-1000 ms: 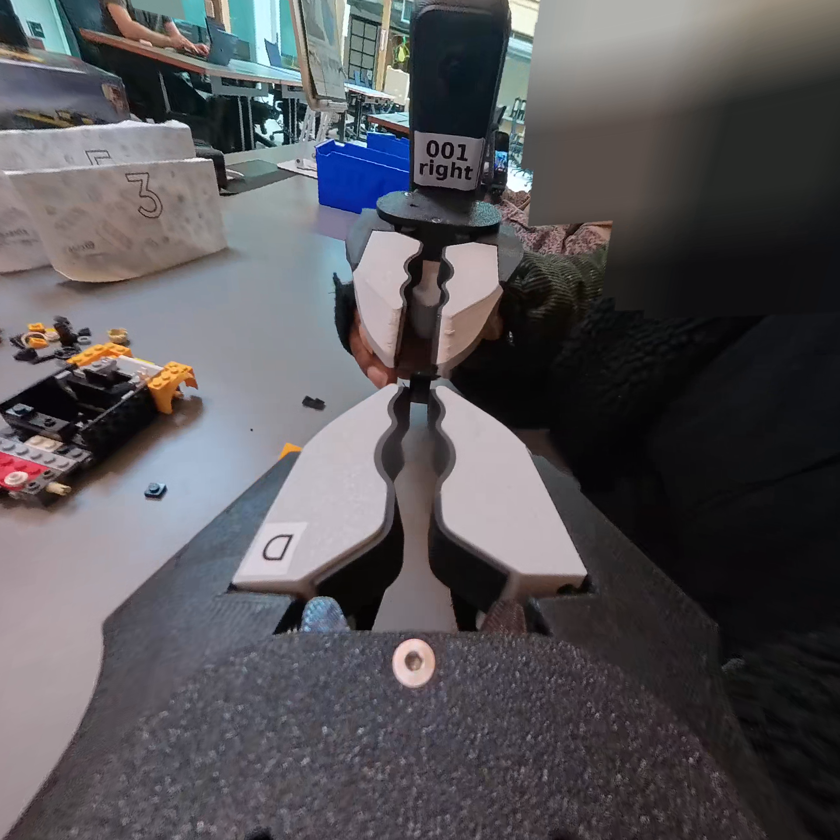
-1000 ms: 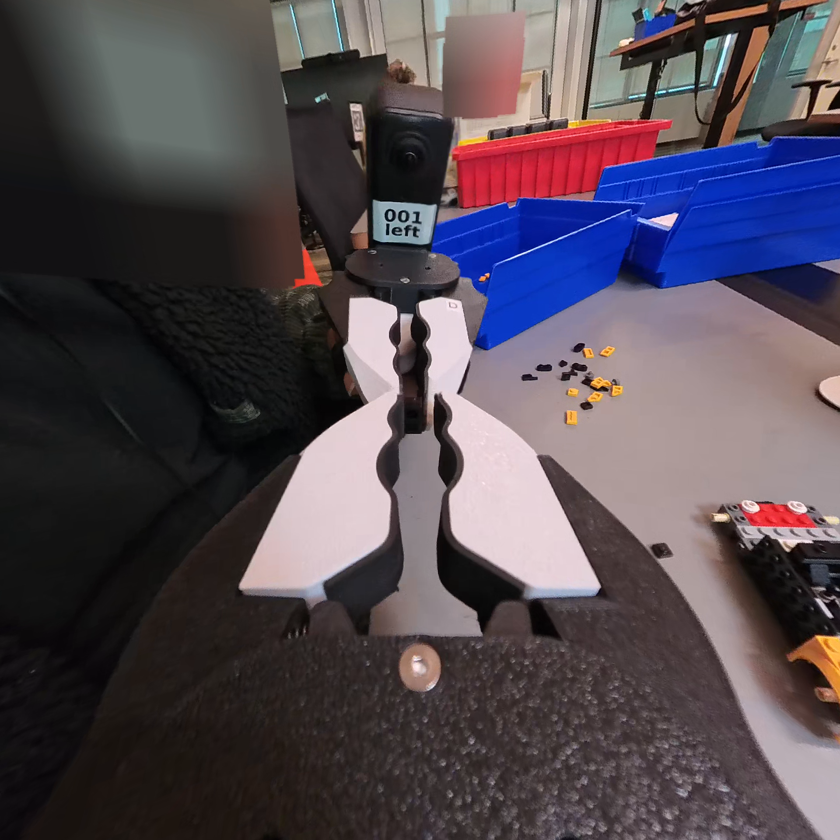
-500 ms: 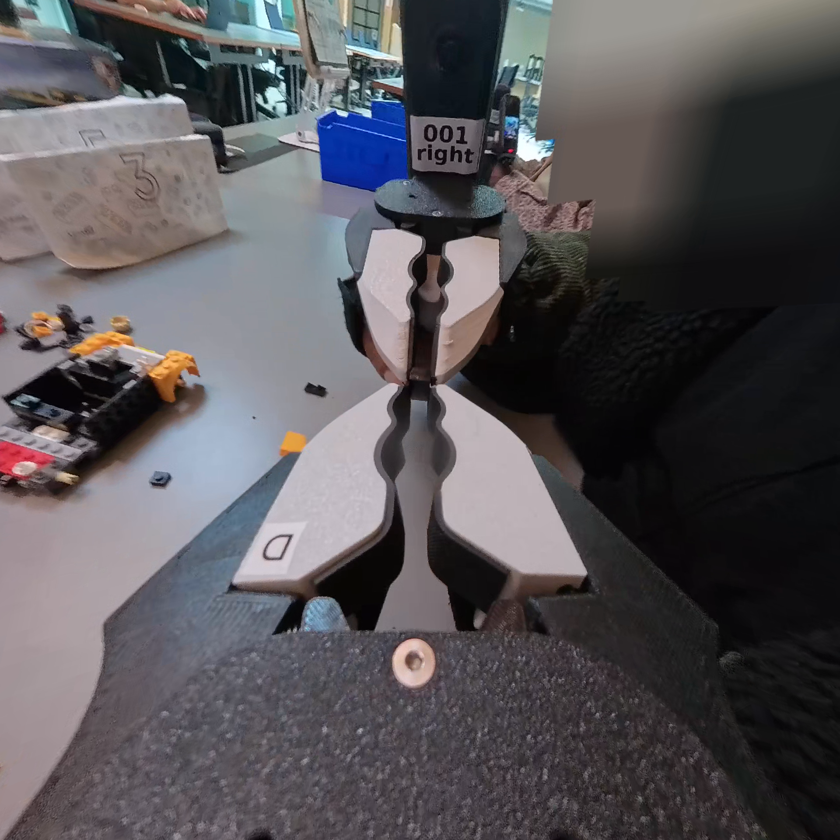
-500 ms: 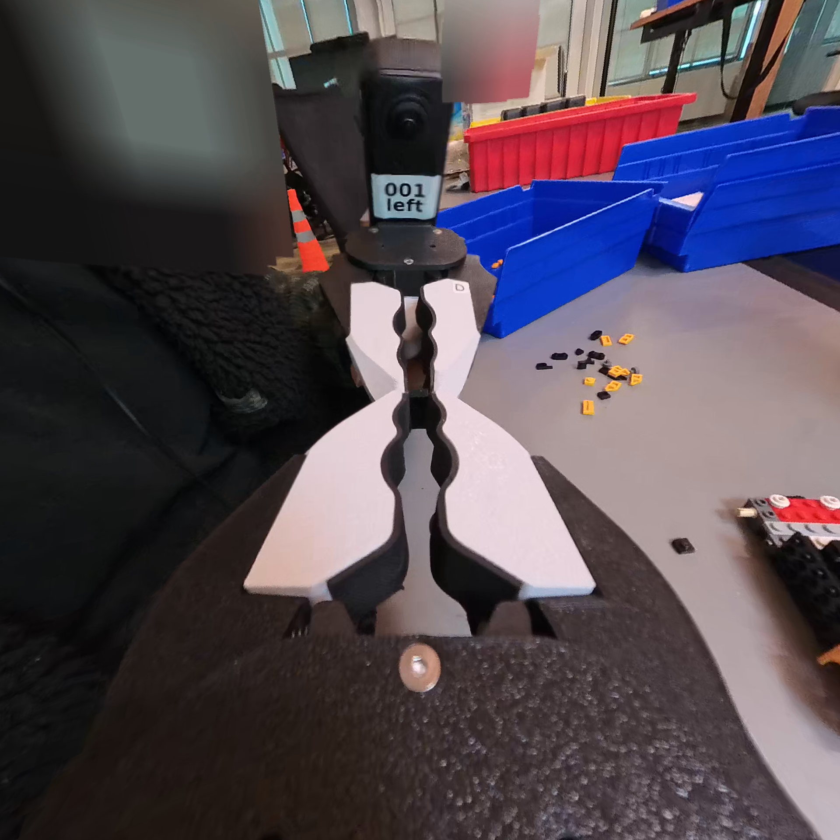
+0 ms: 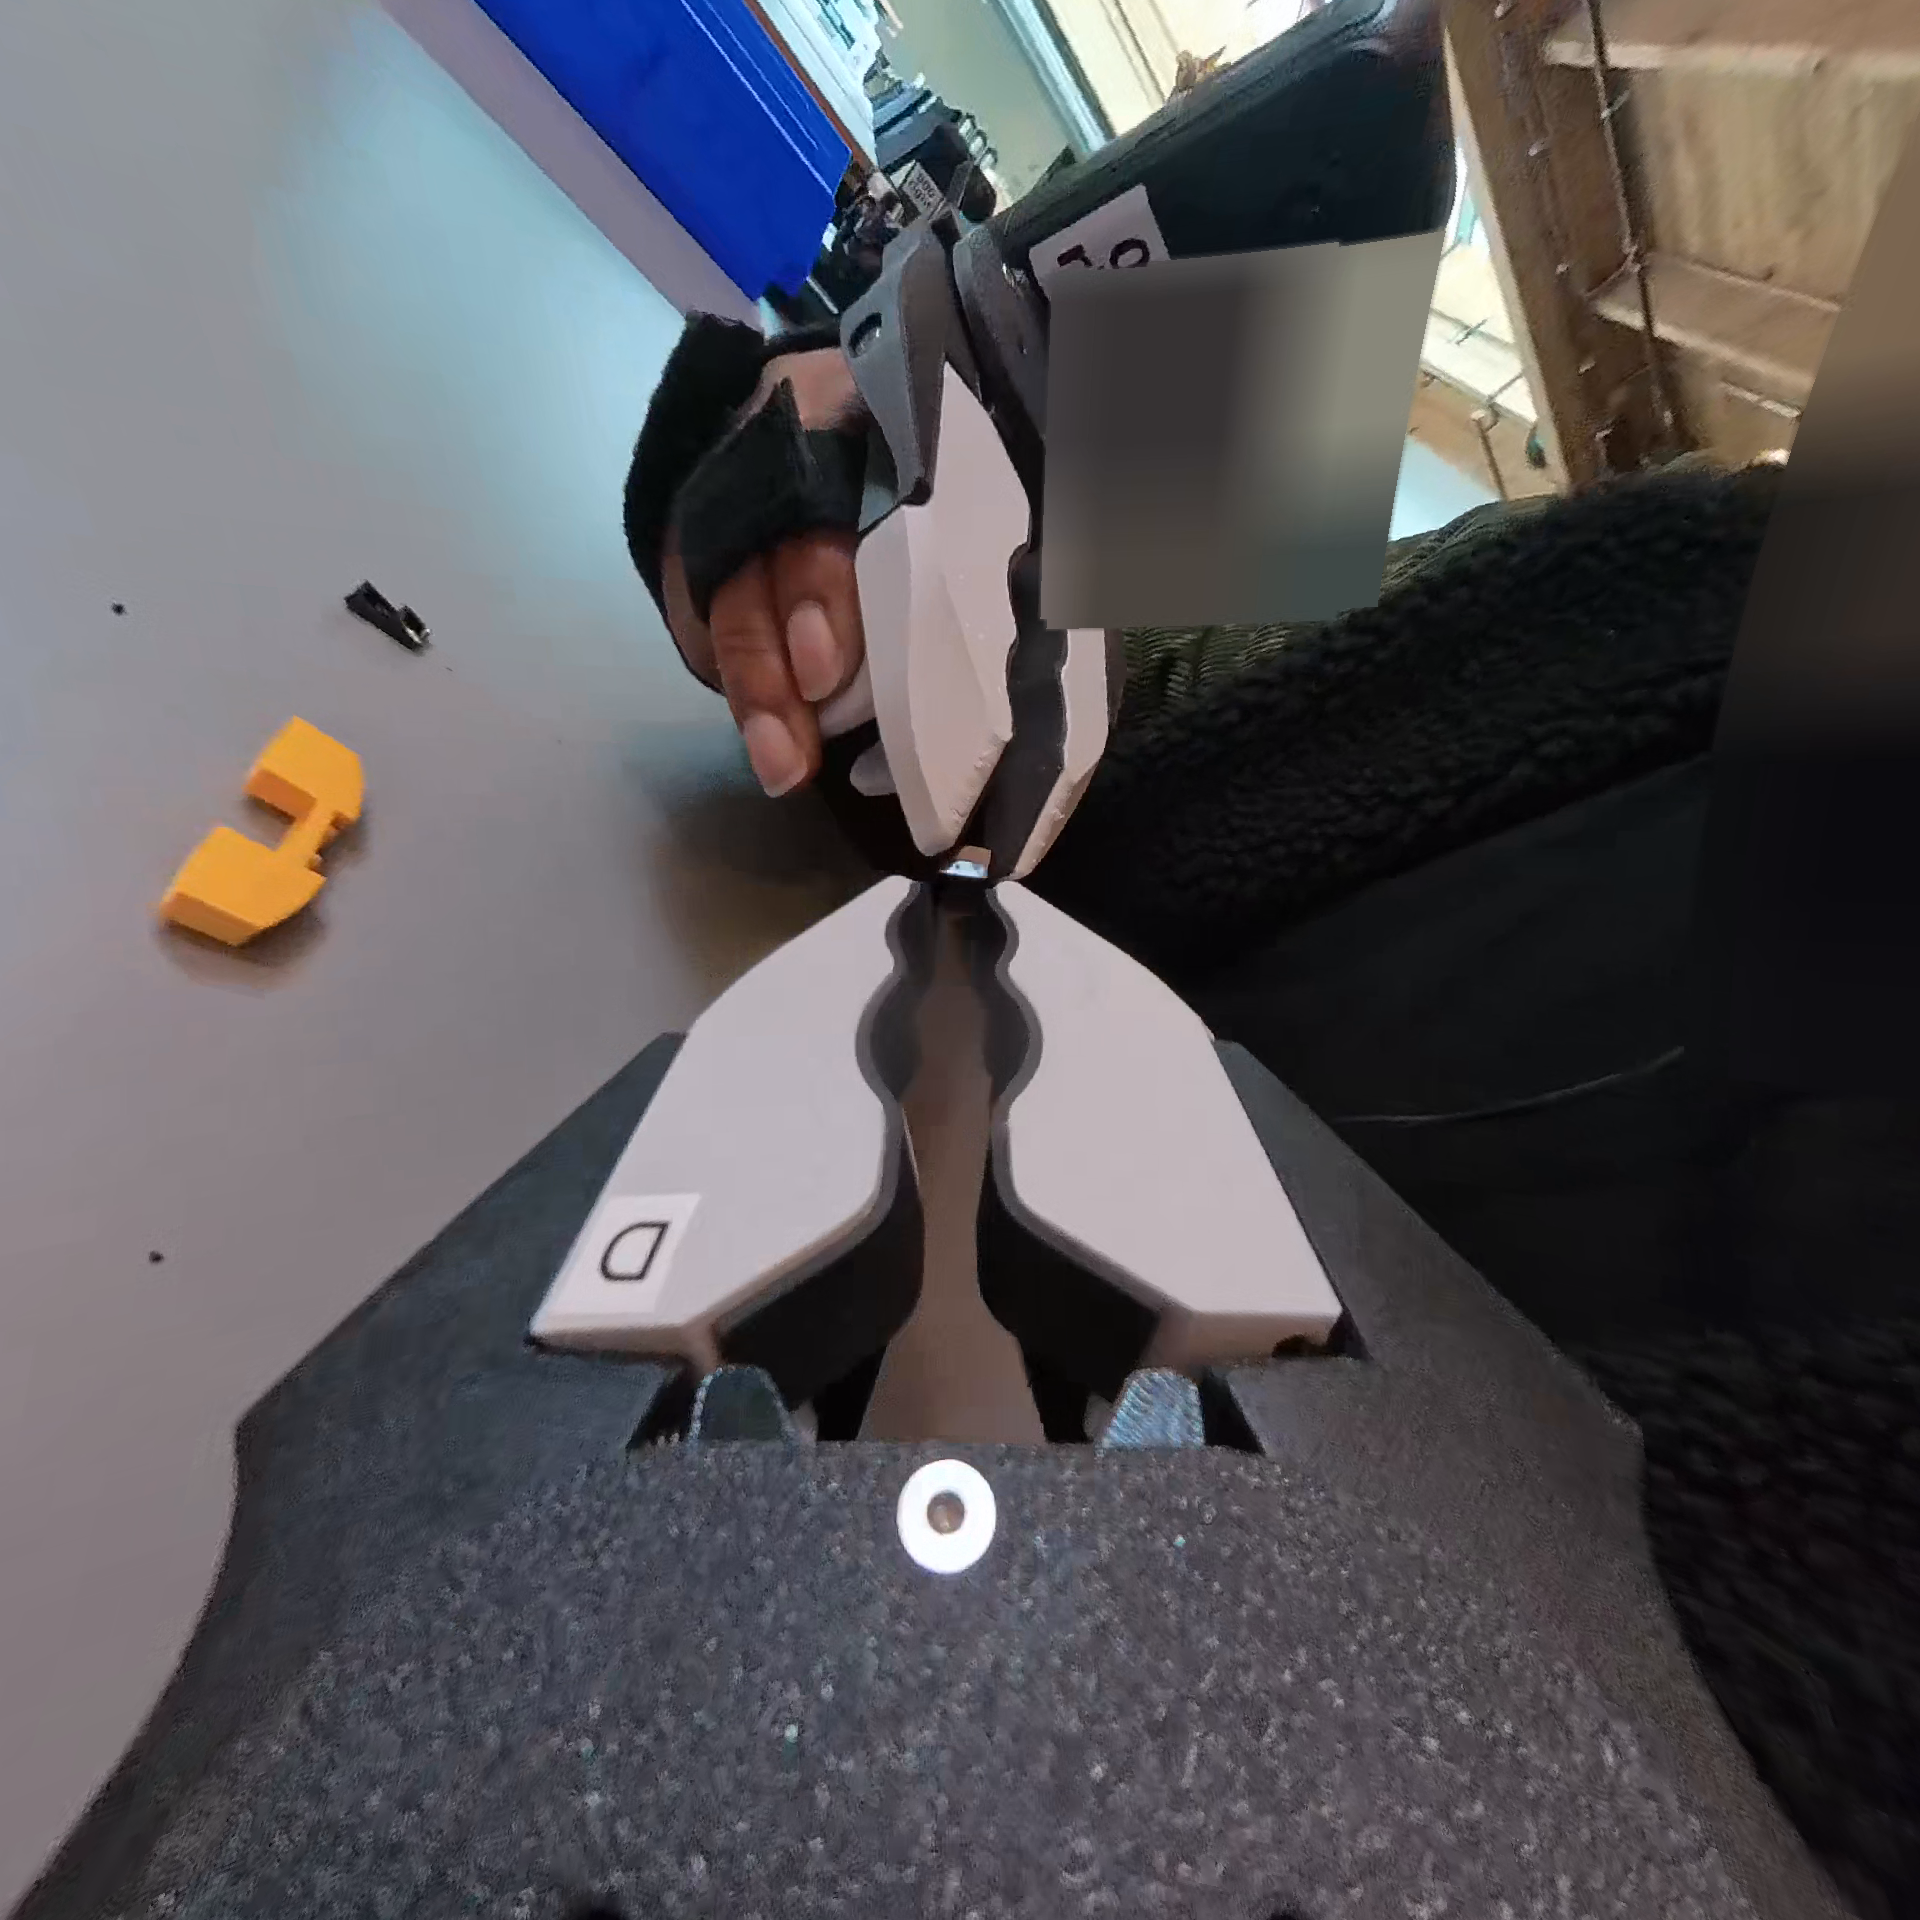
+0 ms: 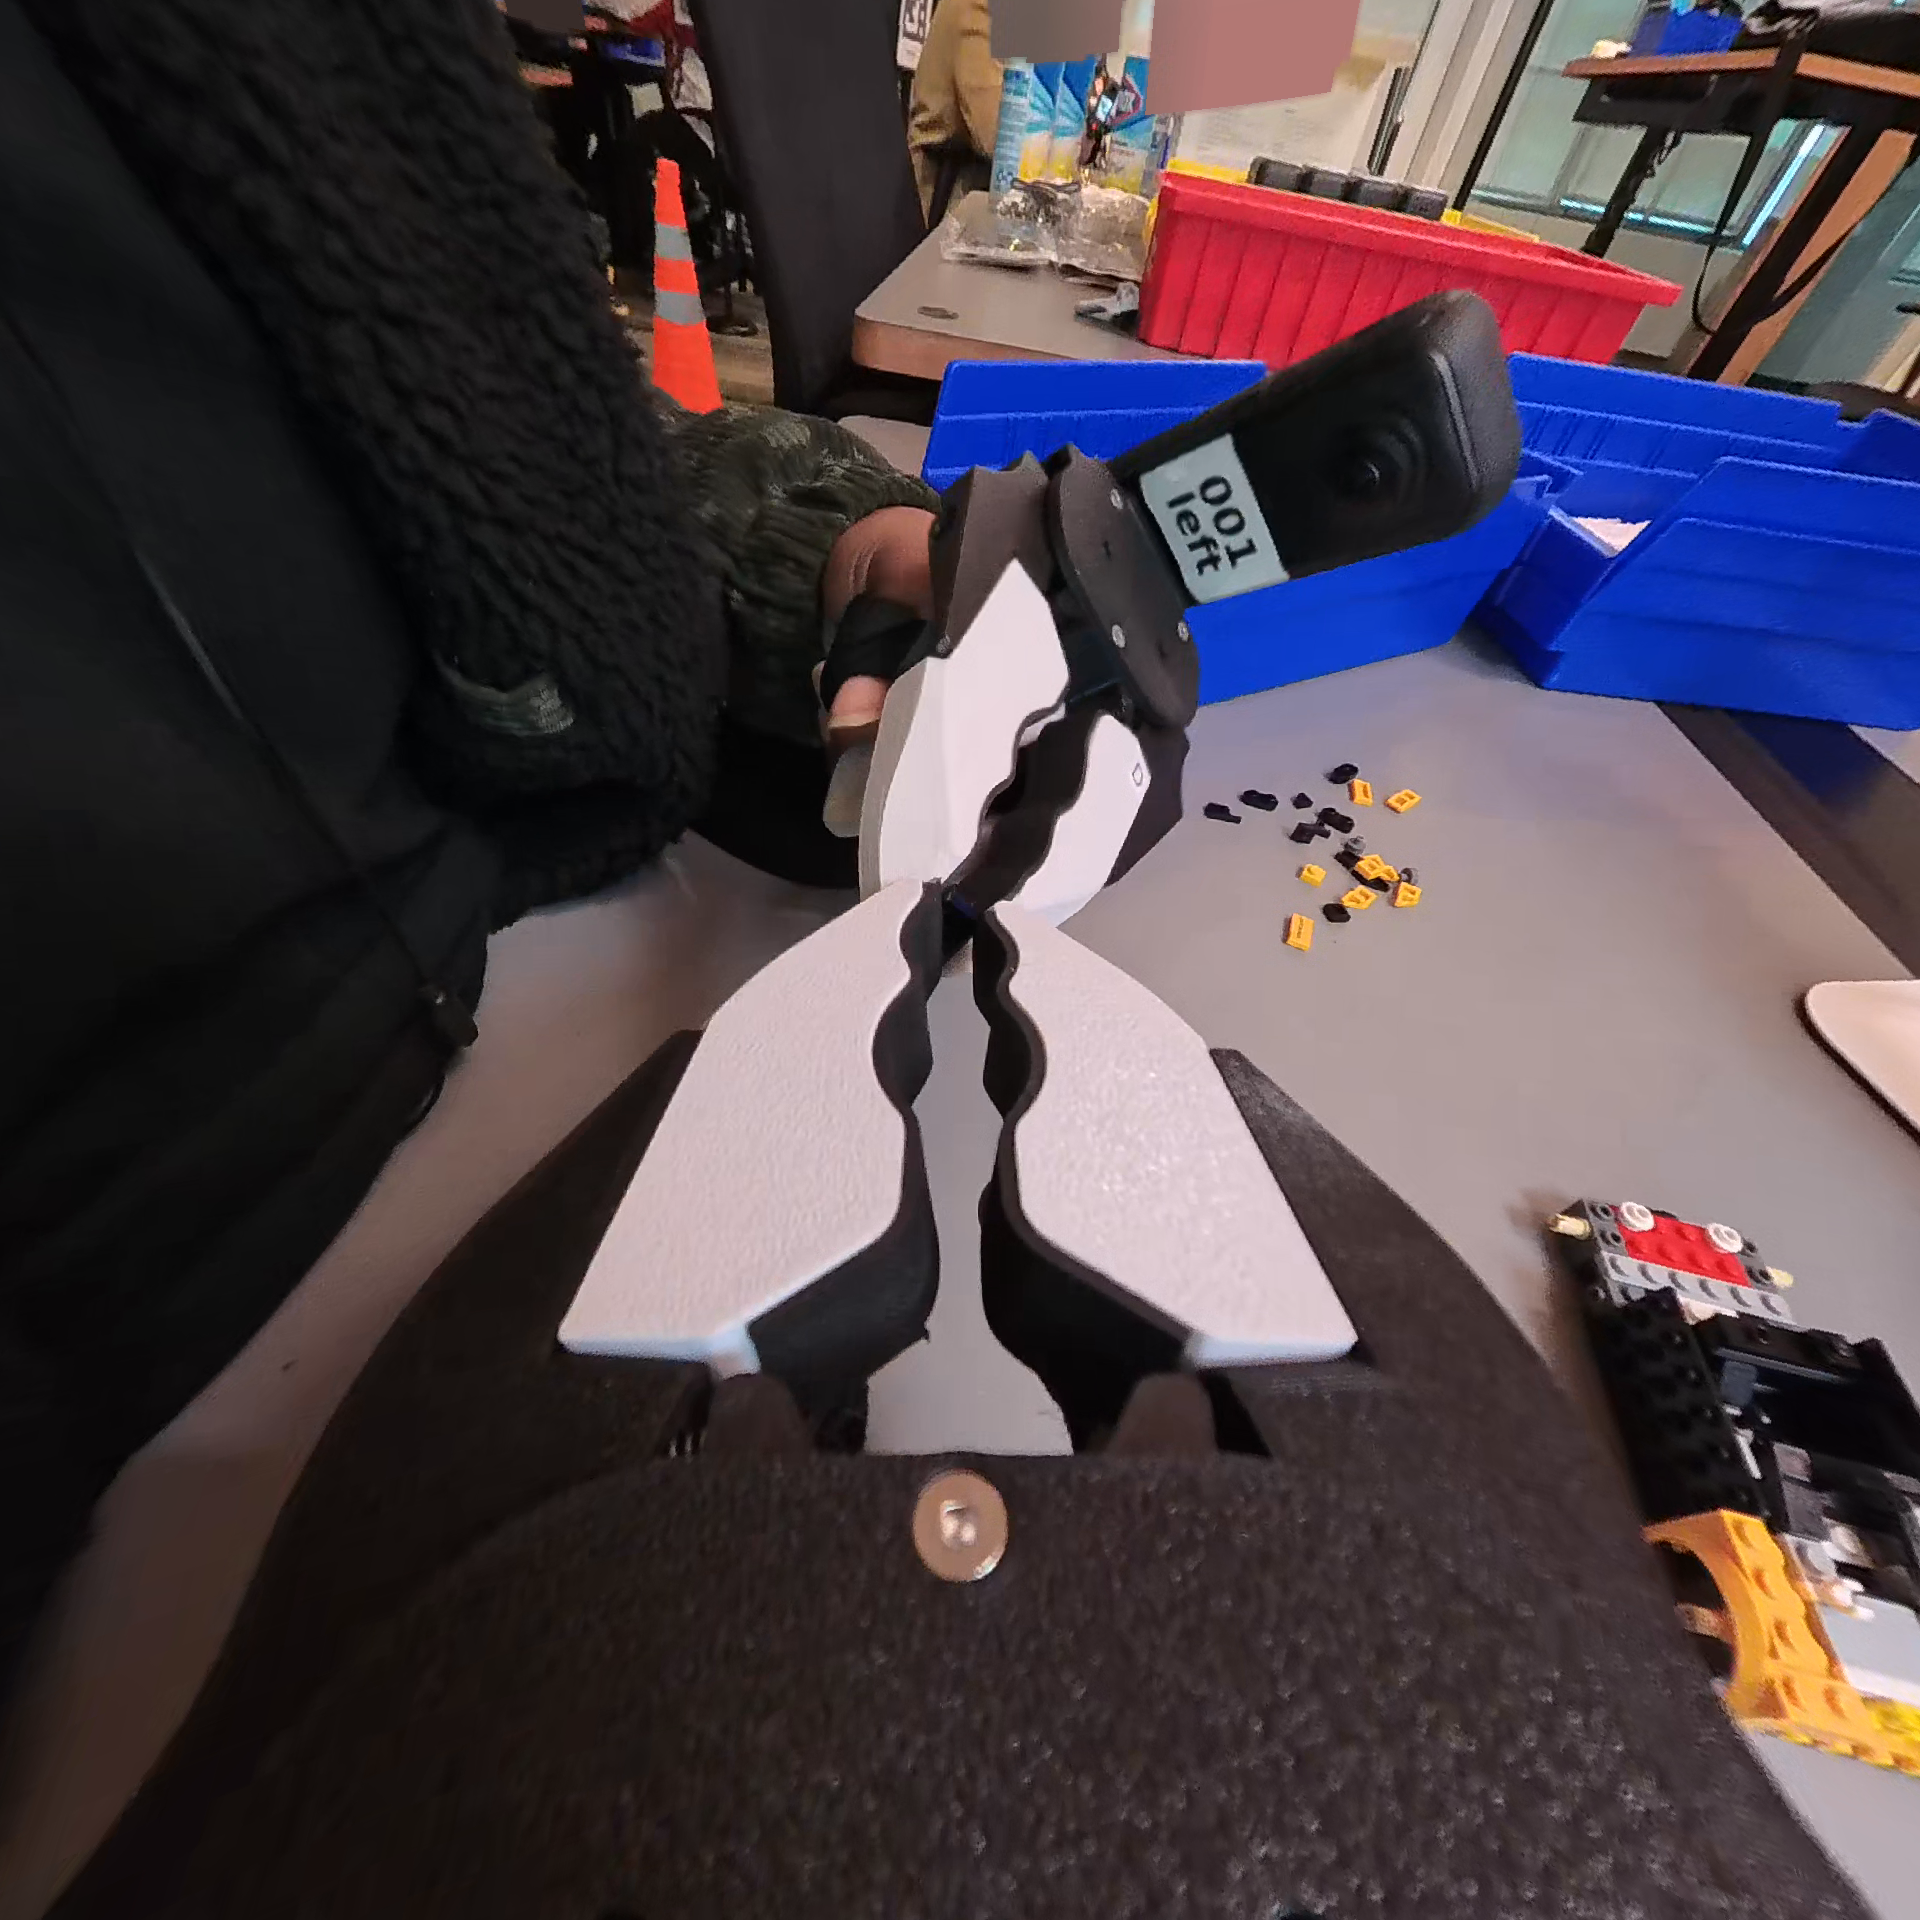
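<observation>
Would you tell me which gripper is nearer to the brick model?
Right. The model lies beside the right gripper, by its body; the left gripper sits farther off, ahead.

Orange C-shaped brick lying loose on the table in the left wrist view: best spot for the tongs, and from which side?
Judging by shape, take the orange C-shaped brick from above, pads on the thin bridge between its two blocky ends, one pad in the notch and one on the straight back. It lies flat on the grey table with nothing close by.

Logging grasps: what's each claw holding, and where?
Both claws meet tip to tip on one tiny piece, pale grey in one view, dark in the other; which claw grips it, and where, cannot be told.
</observation>
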`<state>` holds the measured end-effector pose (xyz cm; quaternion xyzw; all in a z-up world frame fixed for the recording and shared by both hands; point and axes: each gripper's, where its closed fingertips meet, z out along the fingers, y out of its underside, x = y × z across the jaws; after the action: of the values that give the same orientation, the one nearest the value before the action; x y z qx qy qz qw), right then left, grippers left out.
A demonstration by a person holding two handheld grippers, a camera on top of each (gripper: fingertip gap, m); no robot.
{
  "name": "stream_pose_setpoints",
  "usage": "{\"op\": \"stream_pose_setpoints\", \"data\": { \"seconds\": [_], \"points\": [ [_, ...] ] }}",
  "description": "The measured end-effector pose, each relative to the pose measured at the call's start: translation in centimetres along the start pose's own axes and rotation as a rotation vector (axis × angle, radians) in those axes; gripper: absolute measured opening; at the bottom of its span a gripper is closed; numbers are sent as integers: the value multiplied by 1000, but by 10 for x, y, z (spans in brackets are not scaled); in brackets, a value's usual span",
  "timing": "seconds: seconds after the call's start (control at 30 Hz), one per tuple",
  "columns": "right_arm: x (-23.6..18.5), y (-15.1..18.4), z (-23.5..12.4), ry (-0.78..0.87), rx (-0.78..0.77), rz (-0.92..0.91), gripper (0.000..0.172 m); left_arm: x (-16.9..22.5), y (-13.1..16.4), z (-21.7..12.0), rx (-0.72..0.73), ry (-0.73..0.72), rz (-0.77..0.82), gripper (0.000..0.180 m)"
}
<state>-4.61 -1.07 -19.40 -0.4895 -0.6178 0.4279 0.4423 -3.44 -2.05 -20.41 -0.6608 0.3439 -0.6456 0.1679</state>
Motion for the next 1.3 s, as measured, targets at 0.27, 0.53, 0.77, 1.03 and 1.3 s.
{"op": "stream_pose_setpoints", "data": {
  "seconds": [0.27, 0.53, 0.77, 1.03, 1.3],
  "points": [
    [7, -12, -3, -9, 141, 166, 6, 5, -13, -3, 80, 1, 12, 8],
    [5, -15, -3, -17, 160, 143, 5, 12, -13, -2, 110, 136, -126, 8],
    [0, -19, -6, -16, 153, 59, 0, 15, -11, -1, 109, 184, -174, 8],
    [12, -20, -9, 40, 167, 133, 8, 9, -18, -6, 140, 96, -70, 8],
    [12, -11, -2, -34, 156, 321, 9, 1, -17, -5, 102, -107, 175, 8]
  ]
}}
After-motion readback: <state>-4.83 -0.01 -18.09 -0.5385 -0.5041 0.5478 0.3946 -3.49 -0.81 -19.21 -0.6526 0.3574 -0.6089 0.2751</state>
